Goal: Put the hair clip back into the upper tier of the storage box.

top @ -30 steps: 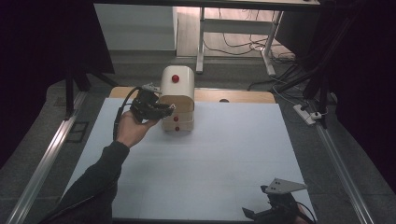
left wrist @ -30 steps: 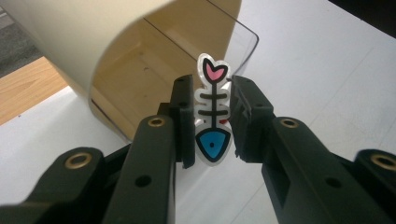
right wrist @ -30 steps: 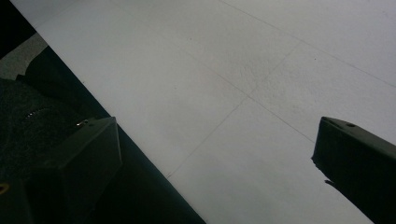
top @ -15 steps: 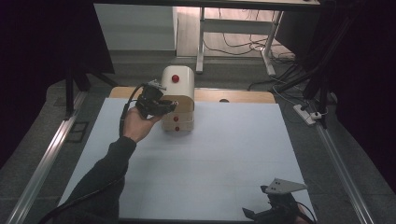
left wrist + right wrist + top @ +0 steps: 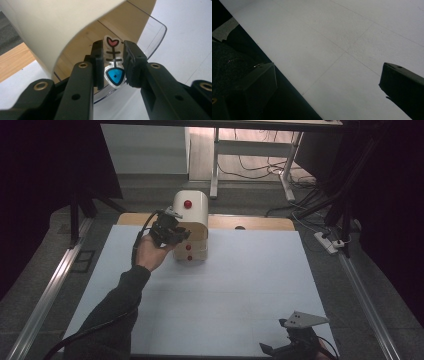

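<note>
While the left gripper (image 5: 113, 66) pinches a flat fishbone tag (image 5: 114, 62) between its pads, the tag sits at the open mouth of the cream box (image 5: 191, 222), just above a clear curved flap (image 5: 152, 32). Box stands at the far middle of the desk (image 5: 225, 290). Right gripper (image 5: 295, 340) rests at the near right edge, jaws spread wide, nothing between them.

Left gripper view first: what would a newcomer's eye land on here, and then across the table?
In the left gripper view, the fish-bone tag, with its red heart tail and blue head, sits clamped between the left gripper jaws at the mouth of the cream cabinet. In the high view, that cabinet with red knobs stands at the white table's far edge. The right gripper rests at the near right corner, jaws apart.
</note>
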Demonstrator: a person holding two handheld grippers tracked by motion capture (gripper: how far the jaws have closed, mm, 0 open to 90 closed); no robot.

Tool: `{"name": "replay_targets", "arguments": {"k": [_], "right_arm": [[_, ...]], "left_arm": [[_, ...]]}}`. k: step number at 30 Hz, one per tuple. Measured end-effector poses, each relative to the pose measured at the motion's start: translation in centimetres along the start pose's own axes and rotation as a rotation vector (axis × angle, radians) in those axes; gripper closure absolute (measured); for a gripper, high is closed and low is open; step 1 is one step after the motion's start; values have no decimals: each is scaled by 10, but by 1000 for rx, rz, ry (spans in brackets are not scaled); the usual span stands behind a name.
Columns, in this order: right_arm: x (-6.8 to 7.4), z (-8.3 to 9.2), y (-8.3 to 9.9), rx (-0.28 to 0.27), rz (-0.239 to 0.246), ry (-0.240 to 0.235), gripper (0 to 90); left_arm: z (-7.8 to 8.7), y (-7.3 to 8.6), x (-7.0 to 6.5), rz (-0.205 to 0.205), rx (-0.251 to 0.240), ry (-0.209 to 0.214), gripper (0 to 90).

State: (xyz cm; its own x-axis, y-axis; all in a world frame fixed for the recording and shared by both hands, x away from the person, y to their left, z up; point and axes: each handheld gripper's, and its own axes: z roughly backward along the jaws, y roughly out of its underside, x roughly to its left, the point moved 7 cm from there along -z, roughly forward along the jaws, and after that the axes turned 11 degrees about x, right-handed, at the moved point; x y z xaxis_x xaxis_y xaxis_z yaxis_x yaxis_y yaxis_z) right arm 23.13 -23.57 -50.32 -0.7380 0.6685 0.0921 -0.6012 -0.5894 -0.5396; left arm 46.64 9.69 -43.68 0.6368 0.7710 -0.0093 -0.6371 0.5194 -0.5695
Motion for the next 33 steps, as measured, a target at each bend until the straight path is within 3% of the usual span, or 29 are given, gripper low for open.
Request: {"name": "replay_targets", "arguments": {"k": [11, 33], "right_arm": [[0, 0, 0, 0, 1, 0, 8], [0, 0, 0, 4, 3, 1, 8]], "left_arm": [[-1, 1, 3, 24, 7, 3, 615], [15, 12, -12, 33, -3, 155, 314]]}}
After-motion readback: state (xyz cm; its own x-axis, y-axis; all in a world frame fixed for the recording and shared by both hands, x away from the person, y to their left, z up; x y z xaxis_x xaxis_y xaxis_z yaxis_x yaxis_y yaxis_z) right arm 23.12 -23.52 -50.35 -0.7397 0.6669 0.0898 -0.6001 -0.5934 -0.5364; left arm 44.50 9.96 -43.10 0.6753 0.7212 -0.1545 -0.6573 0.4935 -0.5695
